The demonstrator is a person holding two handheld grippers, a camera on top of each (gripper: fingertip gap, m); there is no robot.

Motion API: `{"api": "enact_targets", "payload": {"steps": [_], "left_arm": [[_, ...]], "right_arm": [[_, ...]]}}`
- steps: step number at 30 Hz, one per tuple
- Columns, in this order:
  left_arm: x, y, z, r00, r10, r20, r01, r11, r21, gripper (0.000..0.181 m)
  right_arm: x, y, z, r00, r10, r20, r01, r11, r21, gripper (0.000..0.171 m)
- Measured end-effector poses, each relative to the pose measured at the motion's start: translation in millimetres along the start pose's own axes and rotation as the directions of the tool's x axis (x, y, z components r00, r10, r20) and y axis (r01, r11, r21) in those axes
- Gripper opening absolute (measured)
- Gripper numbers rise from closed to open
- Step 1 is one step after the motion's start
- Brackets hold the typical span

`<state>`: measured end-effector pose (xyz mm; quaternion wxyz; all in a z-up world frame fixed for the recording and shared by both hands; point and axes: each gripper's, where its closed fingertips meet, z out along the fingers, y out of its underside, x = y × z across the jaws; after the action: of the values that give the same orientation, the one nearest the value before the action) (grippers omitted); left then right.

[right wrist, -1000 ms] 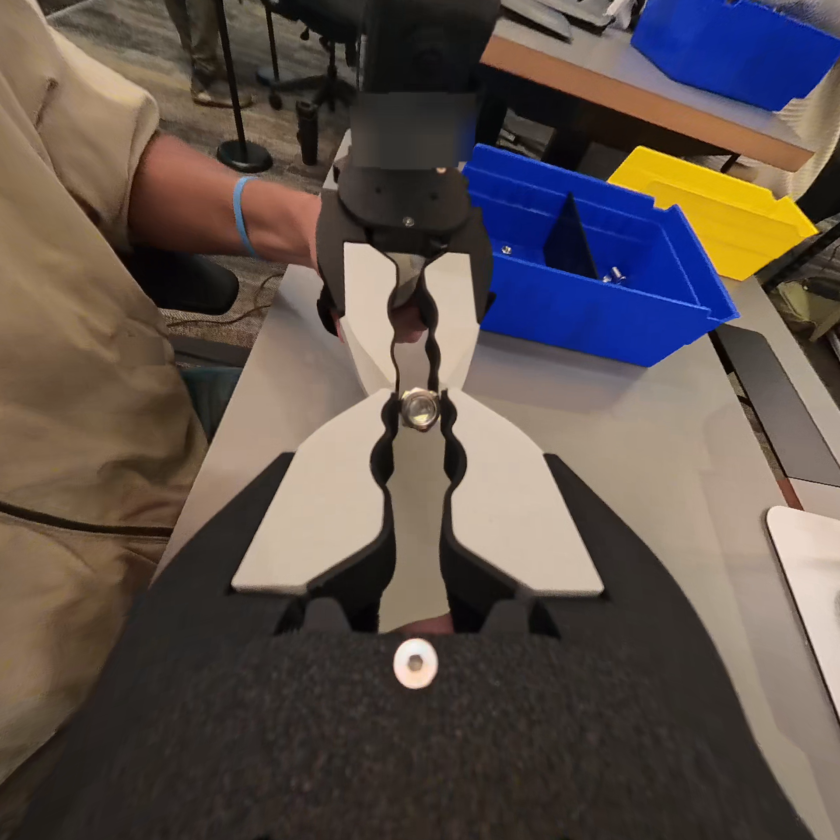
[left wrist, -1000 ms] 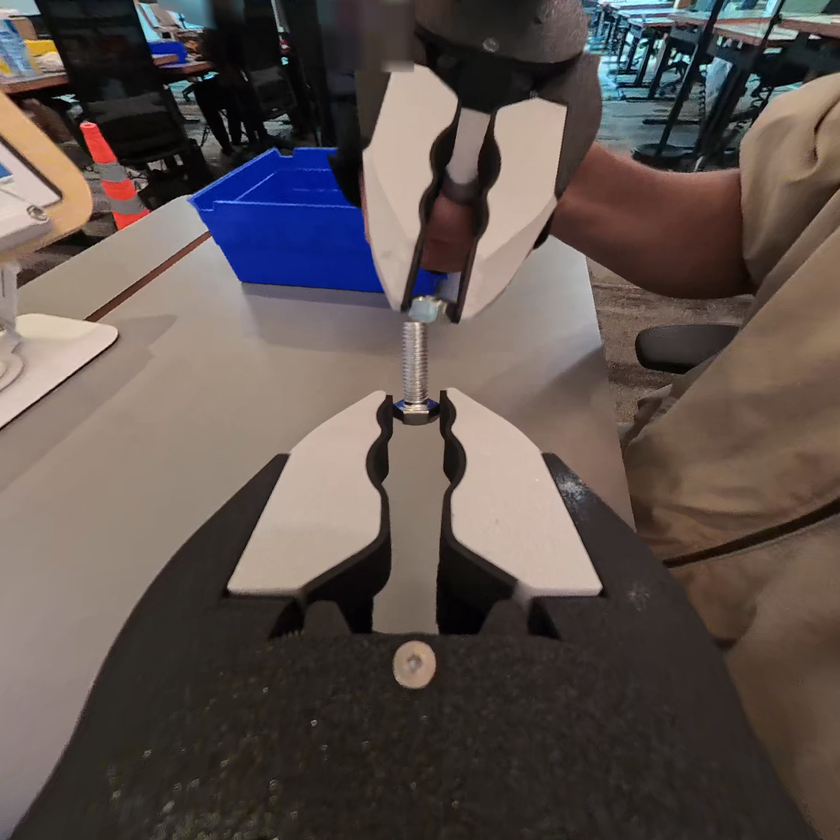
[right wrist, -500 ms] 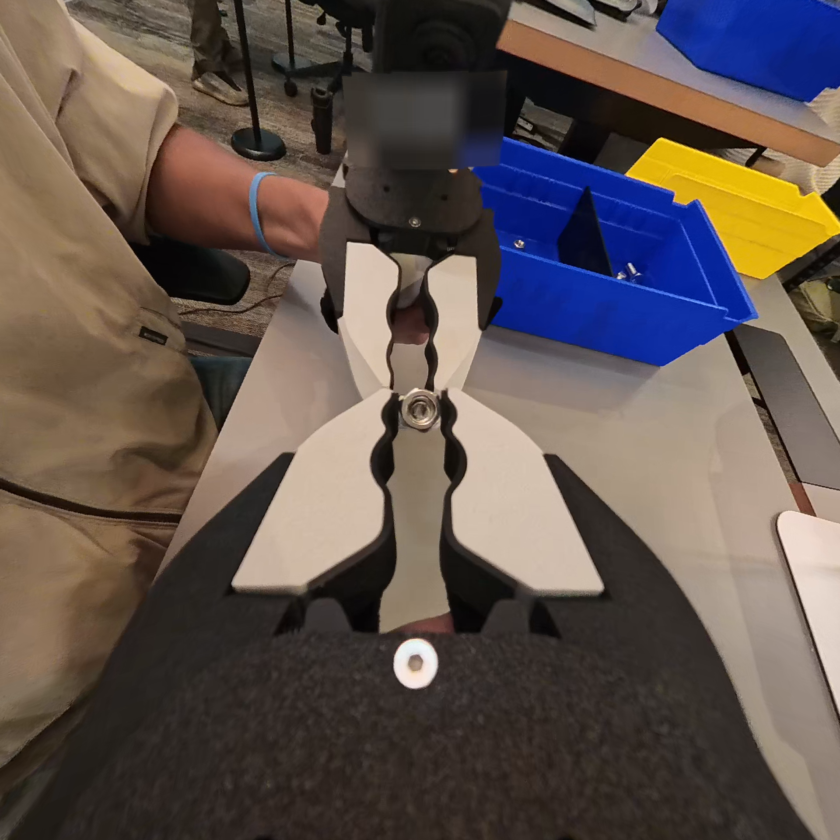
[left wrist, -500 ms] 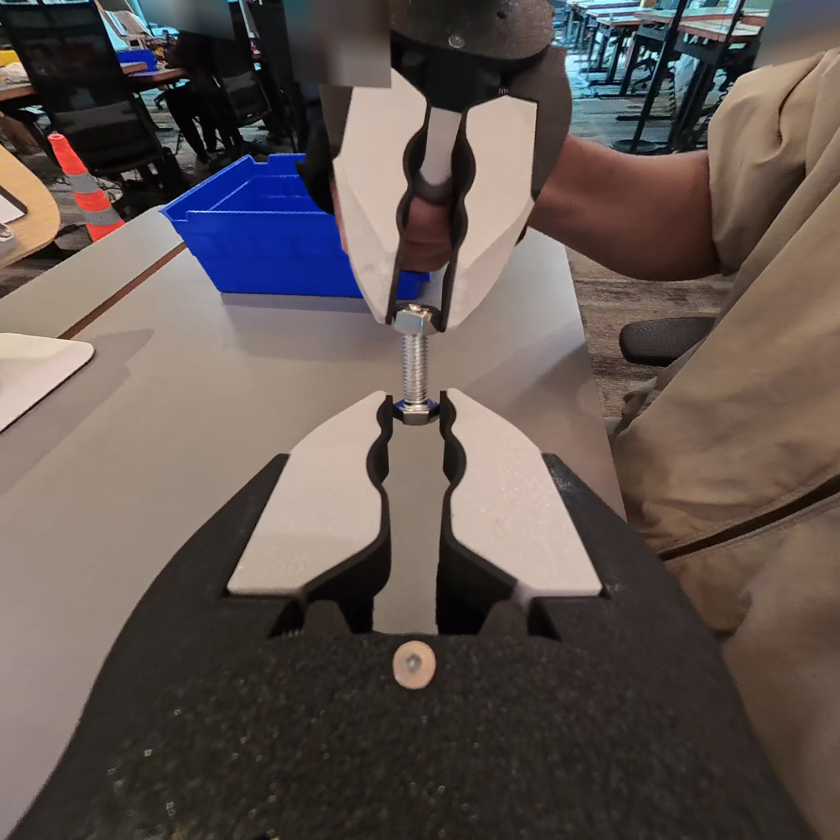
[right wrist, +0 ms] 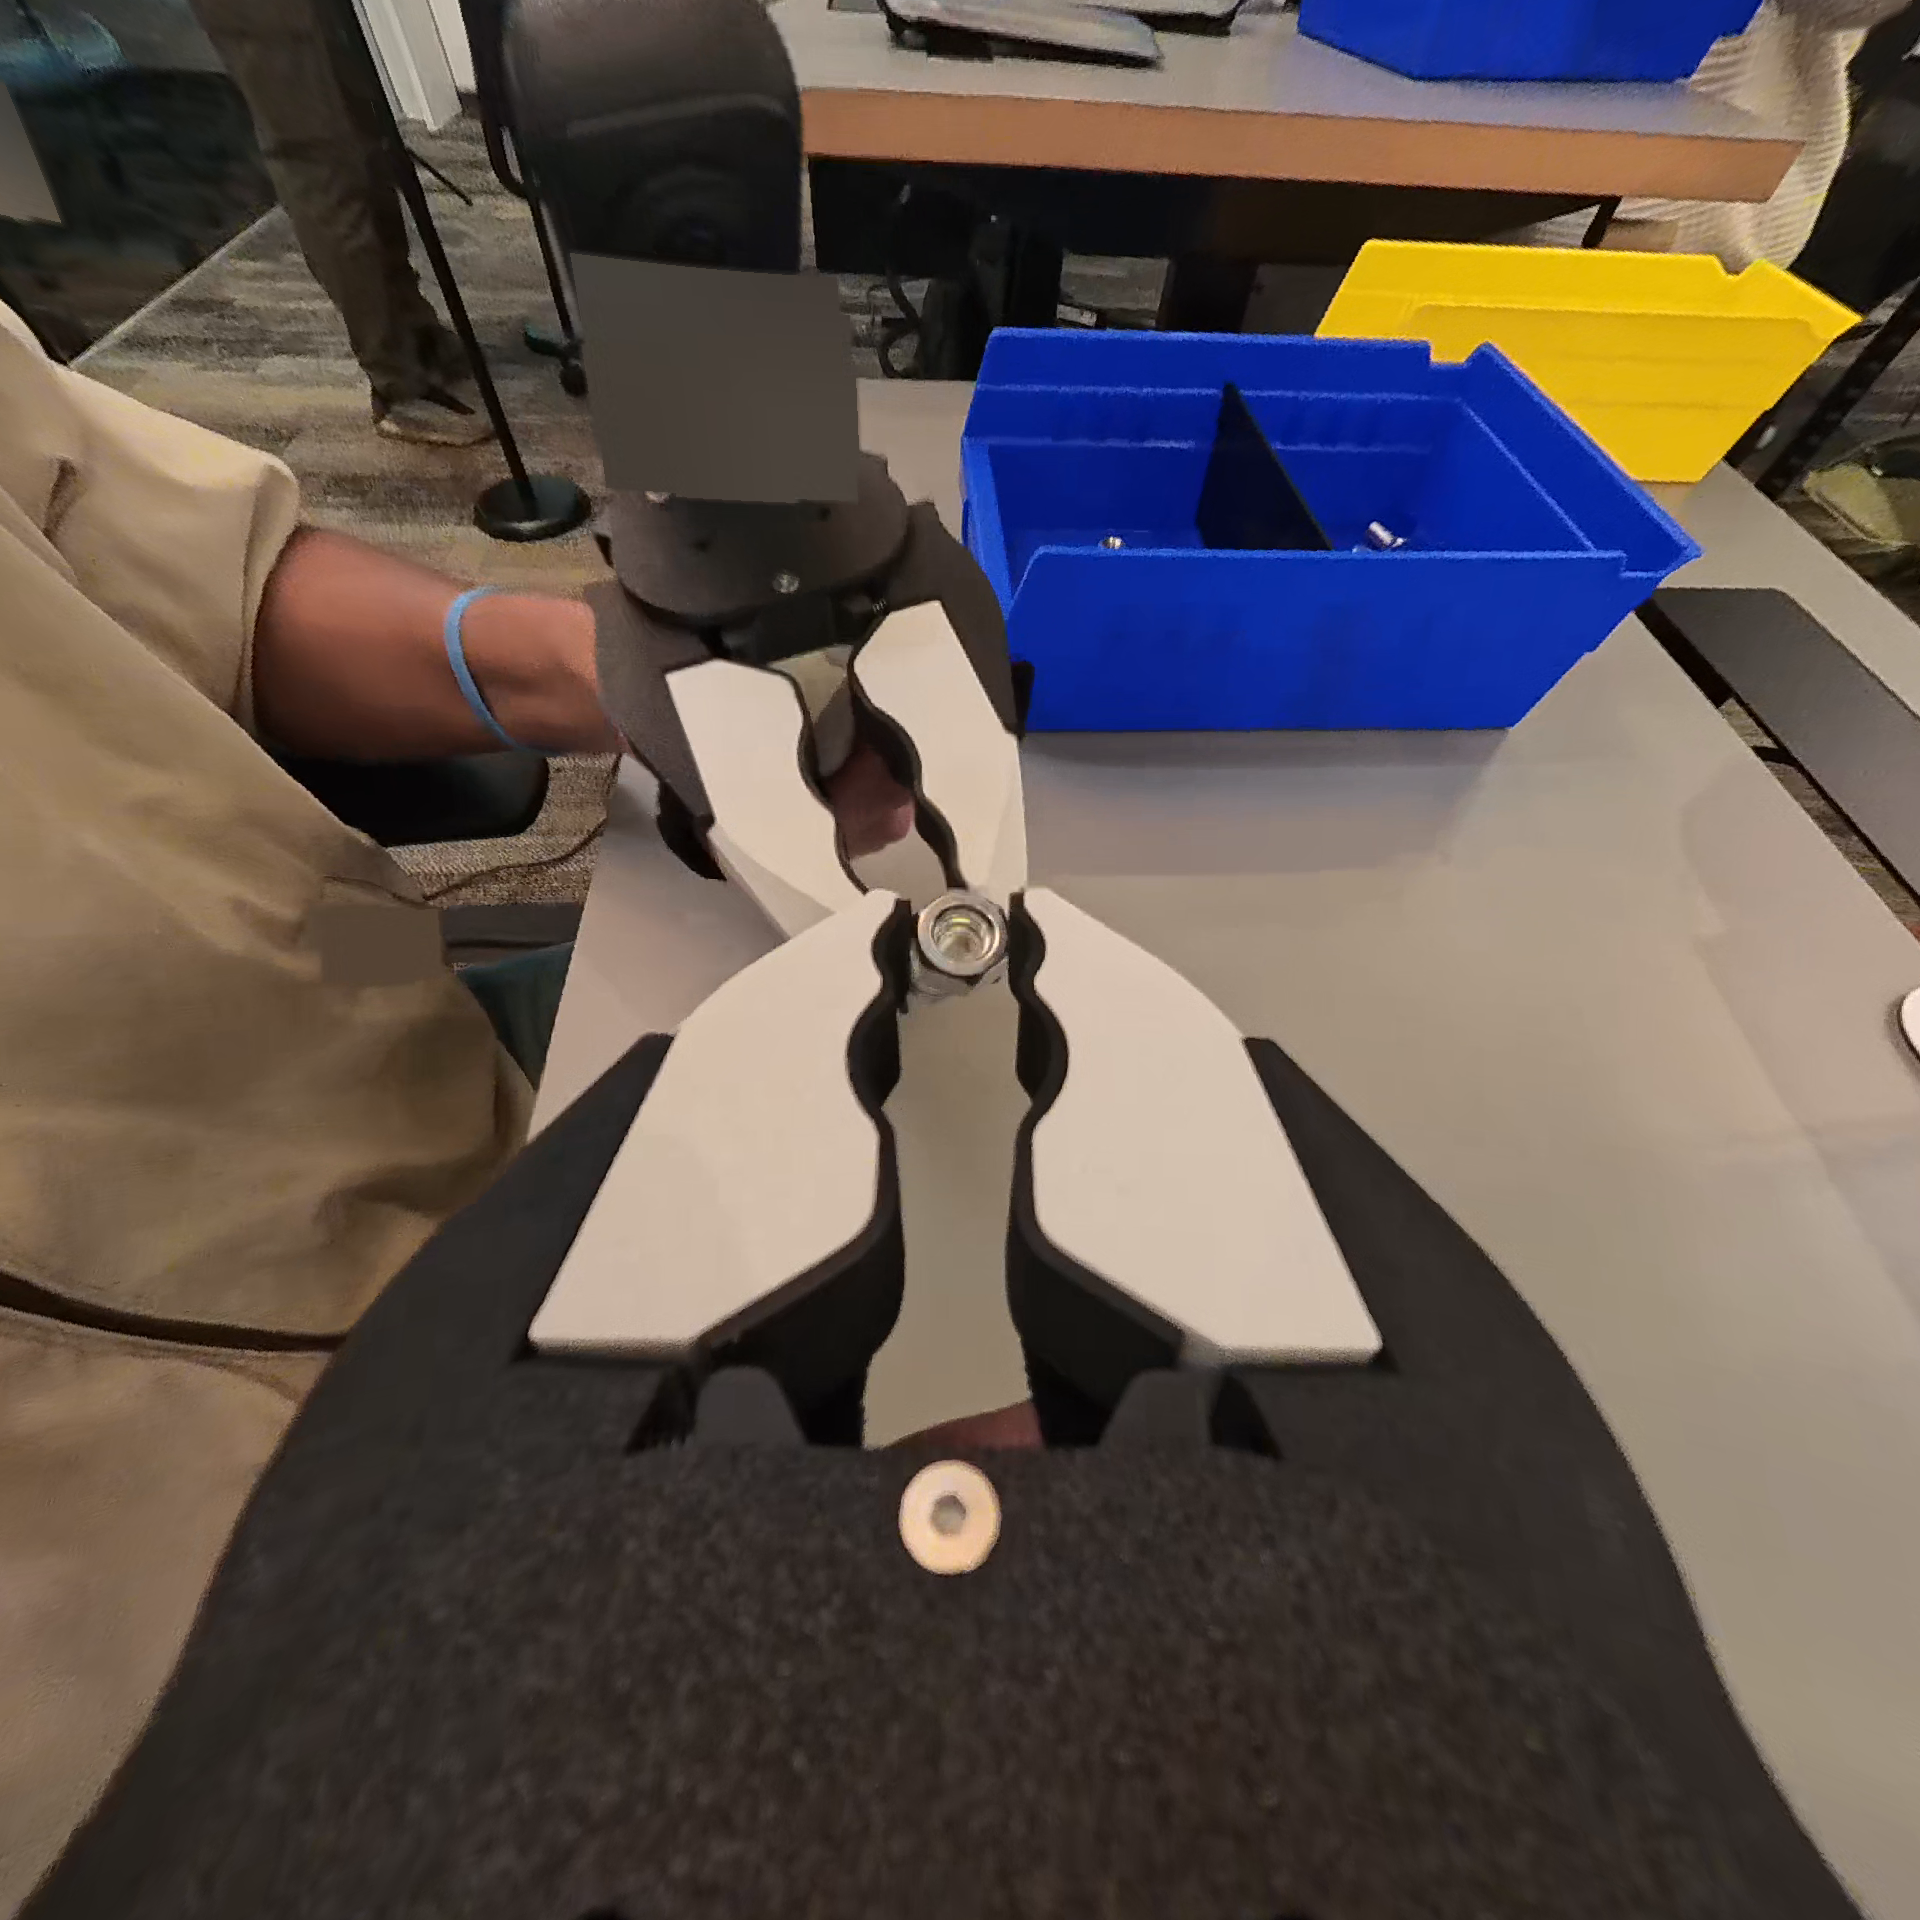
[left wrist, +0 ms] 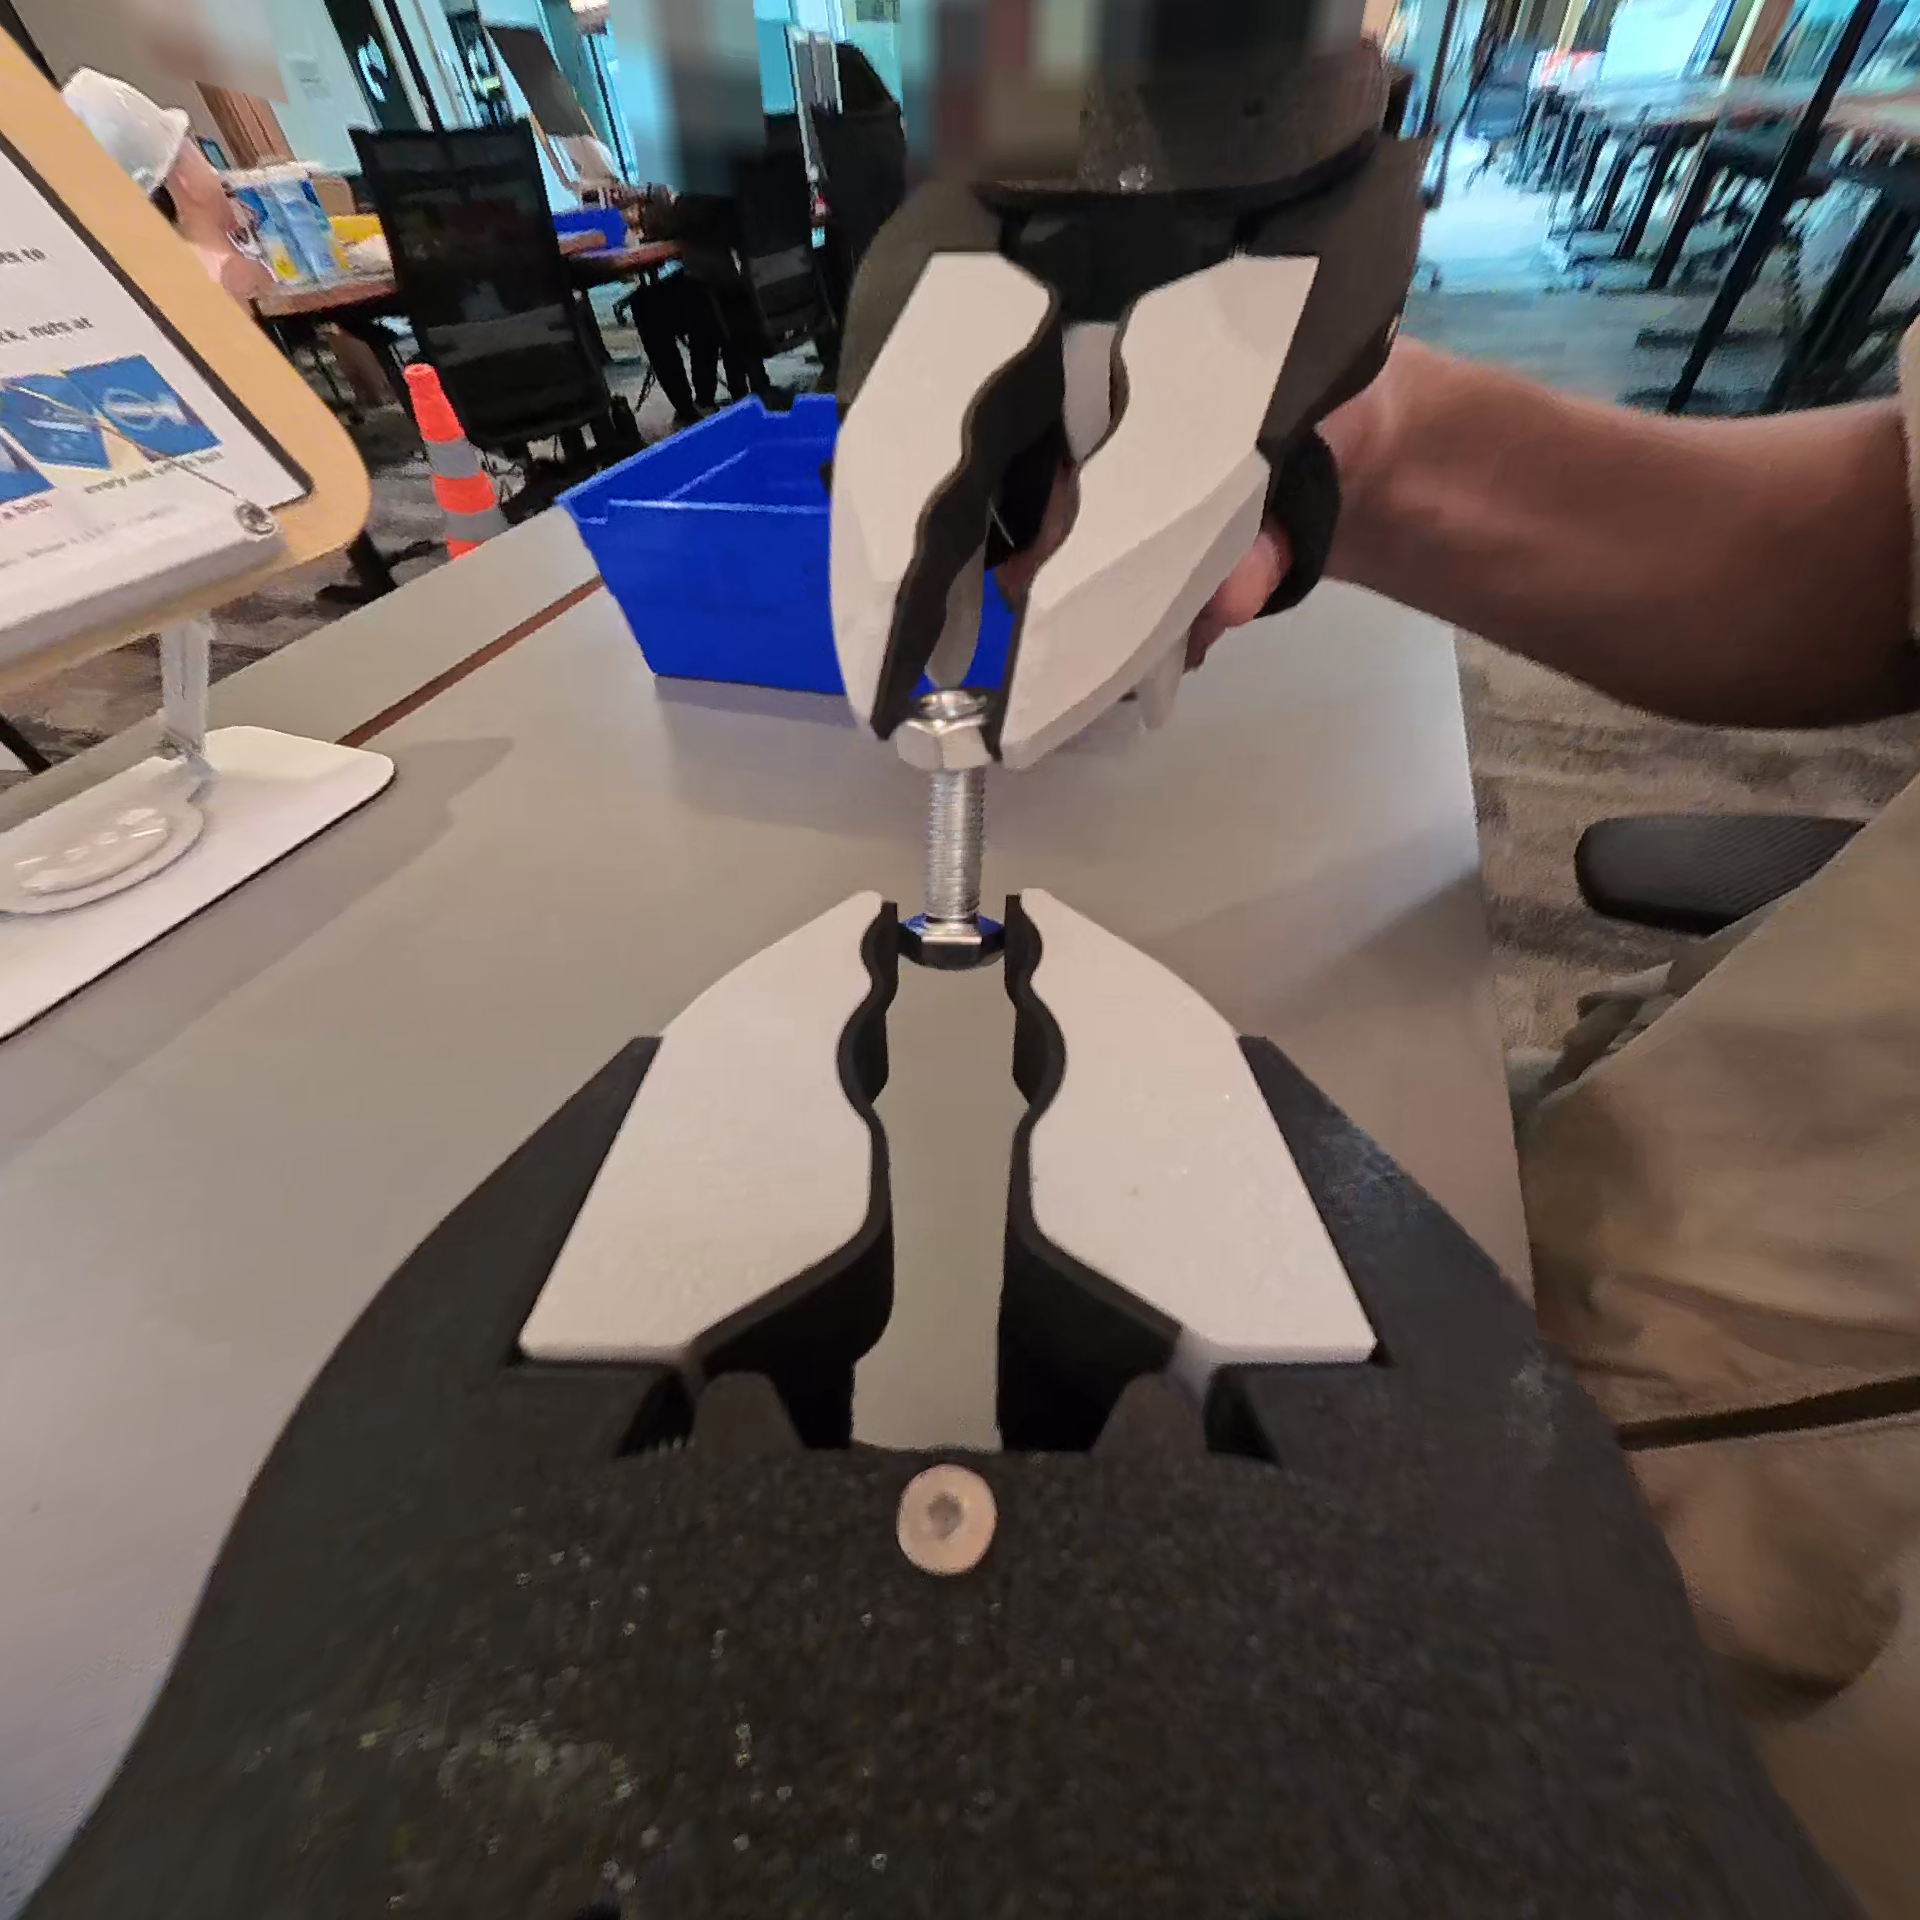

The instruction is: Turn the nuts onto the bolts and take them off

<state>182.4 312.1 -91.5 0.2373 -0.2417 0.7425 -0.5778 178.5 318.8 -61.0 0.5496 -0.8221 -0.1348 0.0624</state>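
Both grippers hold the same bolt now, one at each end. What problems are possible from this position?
1. The left gripper pinches the bolt head only at its fingertips; a strong twist may let it slip and fall to the table.
2. The right gripper holds the nut at the tips too. If the two grippers tilt out of line, the thread may jam.
3. A dropped part could roll off the table edge beside the person.

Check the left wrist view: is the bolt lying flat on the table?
No, the bolt is held in the air between the left tongs and right tongs.
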Motion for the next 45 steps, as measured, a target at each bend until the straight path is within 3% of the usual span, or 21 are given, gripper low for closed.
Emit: {"api": "enact_targets", "payload": {"steps": [11, 45], "left_arm": [[1, -4, -3, 0.990, -0.118, -0.077, 0.125, 0.988, 0.093, 0.019], [-4, -12, -16, 0.972, -0.184, -0.143, 0.207, 0.965, 0.161, 0.019]], "right_arm": [[2, -7, 1, 0.999, 0.044, 0.022, -0.046, 0.995, 0.090, 0.018], [-6, -15, 0, 0.997, 0.047, 0.054, -0.054, 0.987, 0.152, 0.033]]}}
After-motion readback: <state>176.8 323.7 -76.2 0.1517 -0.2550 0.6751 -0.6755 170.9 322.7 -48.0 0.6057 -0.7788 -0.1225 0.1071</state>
